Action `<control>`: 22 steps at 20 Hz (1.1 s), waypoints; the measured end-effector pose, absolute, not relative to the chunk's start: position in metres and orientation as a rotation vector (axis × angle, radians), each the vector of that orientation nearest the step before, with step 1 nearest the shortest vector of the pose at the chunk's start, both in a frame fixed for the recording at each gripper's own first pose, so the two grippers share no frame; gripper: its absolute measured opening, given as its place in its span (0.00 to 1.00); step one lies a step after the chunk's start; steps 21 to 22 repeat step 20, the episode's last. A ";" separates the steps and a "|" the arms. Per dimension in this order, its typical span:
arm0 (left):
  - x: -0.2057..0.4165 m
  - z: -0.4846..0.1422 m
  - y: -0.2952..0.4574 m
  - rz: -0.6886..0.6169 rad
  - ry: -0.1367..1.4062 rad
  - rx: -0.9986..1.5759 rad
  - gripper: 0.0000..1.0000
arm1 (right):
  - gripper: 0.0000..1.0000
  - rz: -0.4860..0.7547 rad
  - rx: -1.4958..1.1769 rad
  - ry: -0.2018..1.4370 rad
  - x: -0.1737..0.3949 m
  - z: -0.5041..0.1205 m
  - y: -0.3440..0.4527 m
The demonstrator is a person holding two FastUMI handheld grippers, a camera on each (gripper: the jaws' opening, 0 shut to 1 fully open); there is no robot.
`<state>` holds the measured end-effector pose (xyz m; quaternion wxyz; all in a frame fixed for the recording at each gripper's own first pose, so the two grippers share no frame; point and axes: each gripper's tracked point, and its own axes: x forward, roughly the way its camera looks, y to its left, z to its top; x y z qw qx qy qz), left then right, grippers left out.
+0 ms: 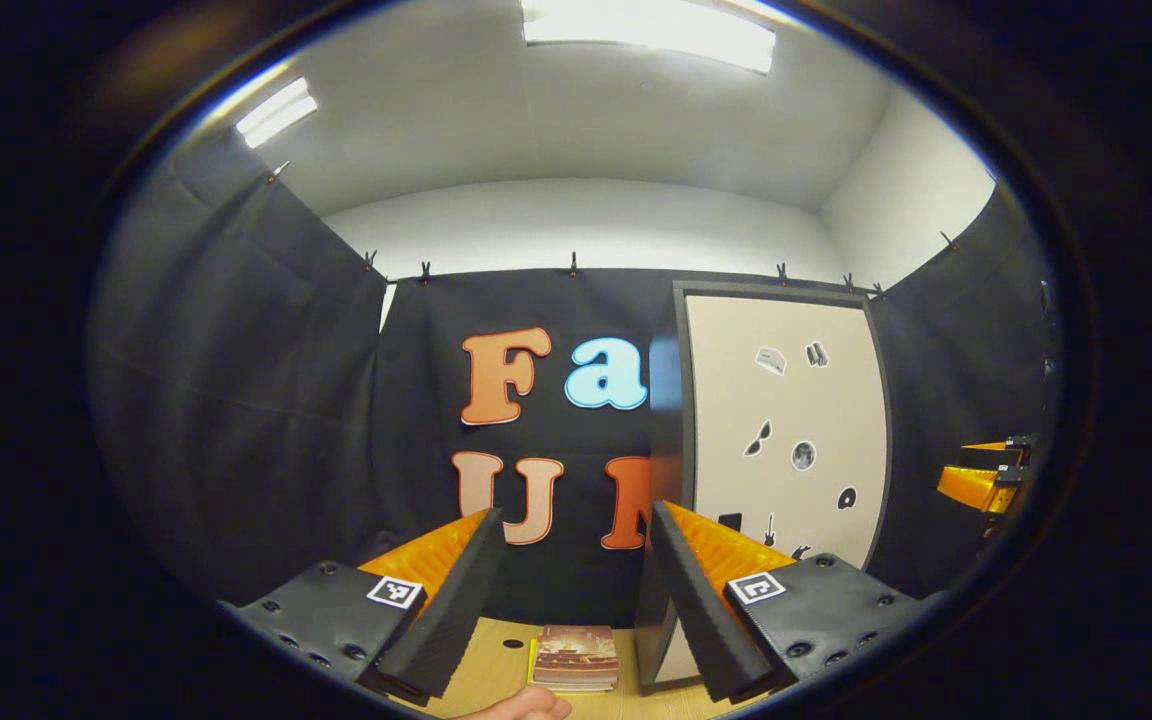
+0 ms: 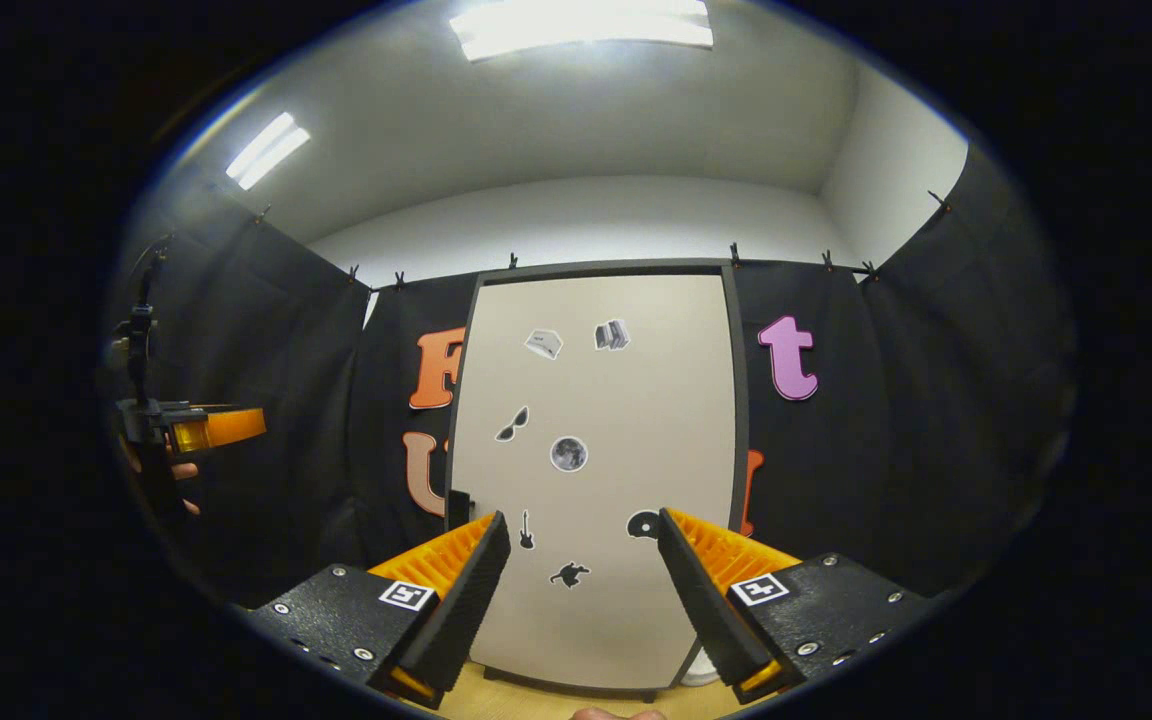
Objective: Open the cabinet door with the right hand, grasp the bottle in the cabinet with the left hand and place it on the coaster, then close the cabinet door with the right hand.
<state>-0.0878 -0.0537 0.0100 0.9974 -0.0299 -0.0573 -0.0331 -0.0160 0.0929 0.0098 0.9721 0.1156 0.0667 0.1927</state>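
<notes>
Both tongs released — right gripper (image 2: 576,590) faces the closed cabinet door (image 2: 596,440) dead ahead; opening it comes first, likely needing its edge gripped. Left gripper (image 1: 571,590) waits.

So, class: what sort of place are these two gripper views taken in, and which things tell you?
Probably a recording booth set up indoors: black cloth is clipped up as walls, a sticker-covered cabinet door stands on a wooden table, and ceiling strip lights shine overhead.

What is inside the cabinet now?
Nothing inside can be seen: the cabinet door is shut and covers the whole front. A bottle may stand behind it, hidden from both views.
</notes>
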 end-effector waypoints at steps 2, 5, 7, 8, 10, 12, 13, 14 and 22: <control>-0.102 0.023 -0.057 -0.048 -0.150 -0.052 0.95 | 0.92 0.369 0.258 0.132 -0.021 0.020 0.079; -0.108 0.026 -0.061 -0.034 -0.145 -0.031 0.94 | 0.92 0.337 0.247 0.105 -0.022 0.034 0.057; -0.110 0.030 -0.062 -0.026 -0.149 -0.019 0.94 | 0.92 0.317 0.223 0.091 -0.028 0.044 0.047; -0.110 0.033 -0.061 -0.018 -0.153 -0.013 0.95 | 0.92 0.317 0.212 0.084 -0.030 0.048 0.047; -0.108 0.035 -0.056 -0.005 -0.158 -0.013 0.95 | 0.92 0.326 0.197 0.069 -0.035 0.056 0.047; -0.107 0.038 -0.054 0.004 -0.165 -0.004 0.95 | 0.92 0.331 0.202 0.074 -0.037 0.060 0.054; -0.108 0.038 -0.054 0.010 -0.162 0.013 0.95 | 0.92 0.348 0.197 0.079 -0.039 0.059 0.061; -0.108 0.037 -0.051 0.027 -0.160 0.025 0.94 | 0.93 0.362 0.194 0.082 -0.042 0.061 0.067; -0.104 0.040 -0.050 0.051 -0.174 0.029 0.95 | 0.92 0.352 0.170 0.071 -0.037 0.064 0.073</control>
